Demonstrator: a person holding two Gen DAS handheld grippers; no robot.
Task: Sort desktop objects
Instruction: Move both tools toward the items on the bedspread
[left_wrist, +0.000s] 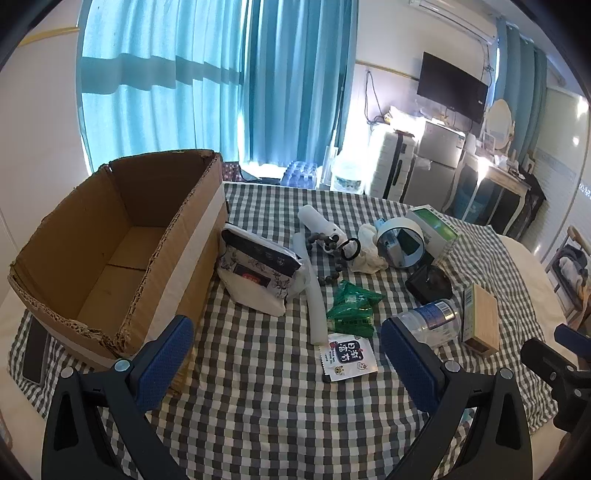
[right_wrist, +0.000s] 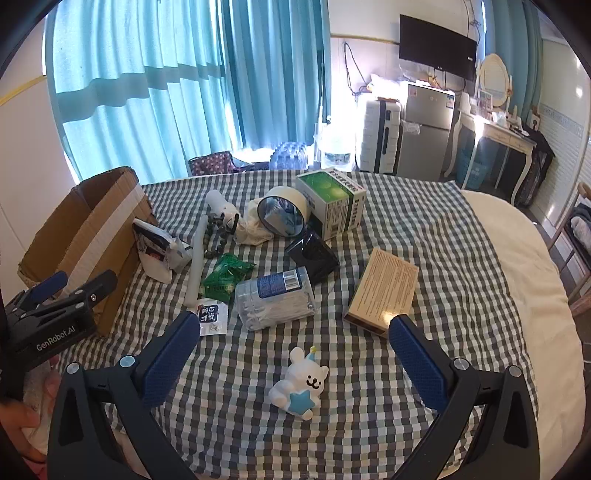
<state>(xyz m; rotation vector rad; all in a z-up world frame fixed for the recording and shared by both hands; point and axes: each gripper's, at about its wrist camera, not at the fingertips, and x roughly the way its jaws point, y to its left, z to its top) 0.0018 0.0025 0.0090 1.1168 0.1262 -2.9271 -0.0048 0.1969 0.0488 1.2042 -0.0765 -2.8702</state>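
Note:
An open, empty cardboard box (left_wrist: 110, 251) stands at the left of the checkered cloth (left_wrist: 258, 406); it also shows in the right wrist view (right_wrist: 85, 236). My left gripper (left_wrist: 286, 341) is open and empty, hovering over the cloth before a small white sachet (left_wrist: 349, 356) and a green packet (left_wrist: 351, 306). My right gripper (right_wrist: 295, 339) is open and empty above a white bunny figurine (right_wrist: 301, 382). A clear plastic jar (right_wrist: 275, 297) lies on its side just beyond. A tan box (right_wrist: 384, 290) lies by the right finger.
Farther back lie a floral pouch (left_wrist: 258, 273), a white tube (left_wrist: 314, 295), a bead string (left_wrist: 332, 254), a tape roll (right_wrist: 284, 214), a green-white carton (right_wrist: 332, 203), a black pouch (right_wrist: 314, 254). The left gripper shows at left in the right wrist view (right_wrist: 55, 295). The white bed edge (right_wrist: 535, 277) lies at right.

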